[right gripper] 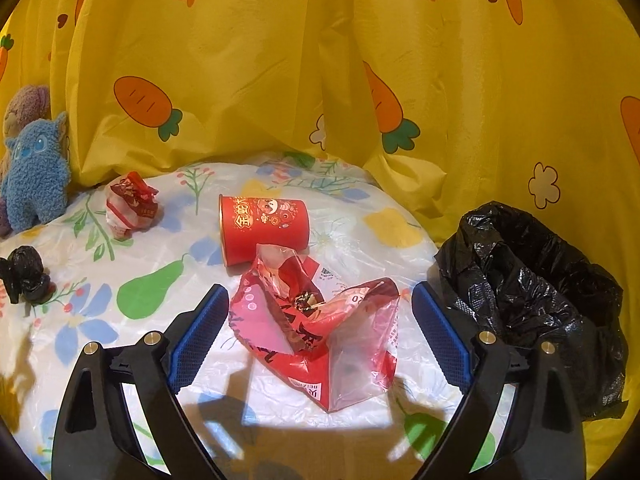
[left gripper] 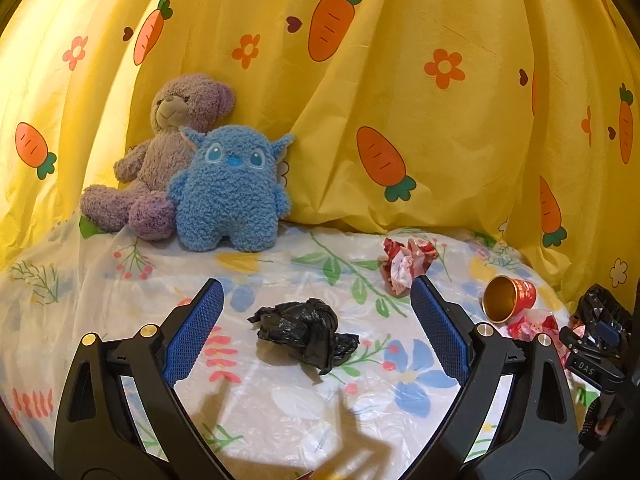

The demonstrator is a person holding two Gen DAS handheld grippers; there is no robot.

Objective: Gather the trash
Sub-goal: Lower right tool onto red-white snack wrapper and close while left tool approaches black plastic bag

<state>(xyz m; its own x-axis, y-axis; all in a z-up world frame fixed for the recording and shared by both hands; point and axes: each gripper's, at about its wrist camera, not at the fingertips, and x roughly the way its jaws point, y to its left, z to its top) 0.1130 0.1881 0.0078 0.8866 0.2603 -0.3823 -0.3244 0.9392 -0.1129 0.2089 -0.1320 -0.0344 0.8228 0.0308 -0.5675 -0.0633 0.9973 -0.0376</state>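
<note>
A crumpled black plastic wad (left gripper: 306,330) lies on the flowered bed sheet (left gripper: 280,400) between the wide-apart fingers of my left gripper (left gripper: 316,292), which touches nothing. In the right wrist view a red and clear plastic wrapper (right gripper: 316,328) lies between the open fingers of my right gripper (right gripper: 316,296), untouched by the pads. Behind it a red paper cup (right gripper: 264,226) lies on its side. A crumpled red and white wrapper (right gripper: 130,204) sits further left, and the same black wad (right gripper: 24,274) is at the far left. An open black trash bag (right gripper: 532,300) stands at the right.
A purple teddy bear (left gripper: 168,152) and a blue plush toy (left gripper: 230,188) lean against the yellow carrot-print curtain (left gripper: 400,100) at the back. The curtain wraps around the bed's far and right sides. The red cup (left gripper: 510,298) and the right gripper's body (left gripper: 596,344) show at the left view's right edge.
</note>
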